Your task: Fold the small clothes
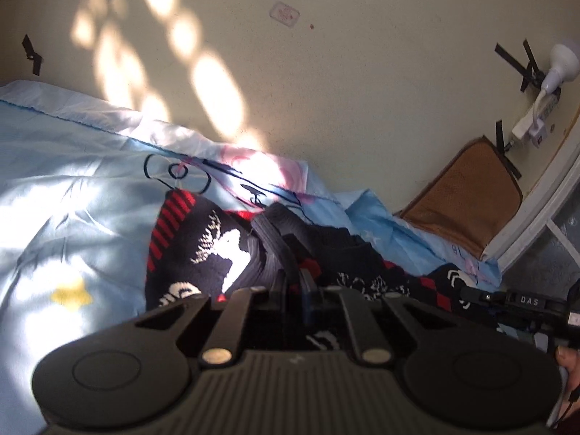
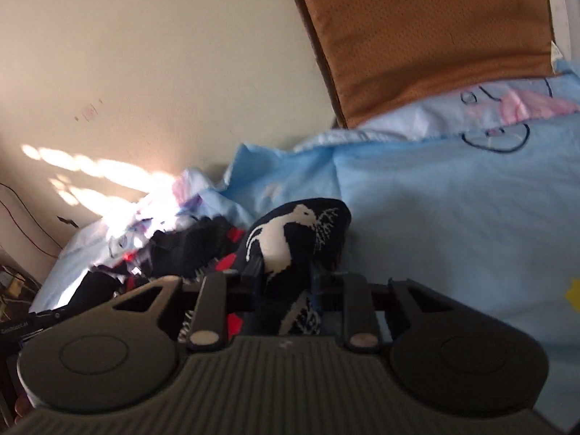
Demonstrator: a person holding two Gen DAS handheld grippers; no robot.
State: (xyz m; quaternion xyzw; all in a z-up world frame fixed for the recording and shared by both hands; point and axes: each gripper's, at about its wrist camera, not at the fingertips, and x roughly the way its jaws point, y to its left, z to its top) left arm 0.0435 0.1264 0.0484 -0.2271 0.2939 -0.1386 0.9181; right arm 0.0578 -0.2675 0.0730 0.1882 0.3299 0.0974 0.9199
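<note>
Here, the blue quilt covers the bed from the cream wall outward, and I place everything against it. A brown cushion leans on the wall at the quilt's far edge. On the quilt, in the creased middle, lies the dark knitted garment with red stripes and white deer, bunched up and not yet flat.

My left gripper is pressed together on a dark ribbed band of that garment, which rises in a ridge between the fingers. My right gripper pinches another part of the knit, the patch with the white deer, lifted clear of the quilt; its jaws sit partly closed around the thick fold.

As I judge it, the step is to spread the garment before folding. To do it well, I should draw both grips apart evenly, keep the fabric low over the quilt, and lay it flat without dragging the quilt along.
</note>
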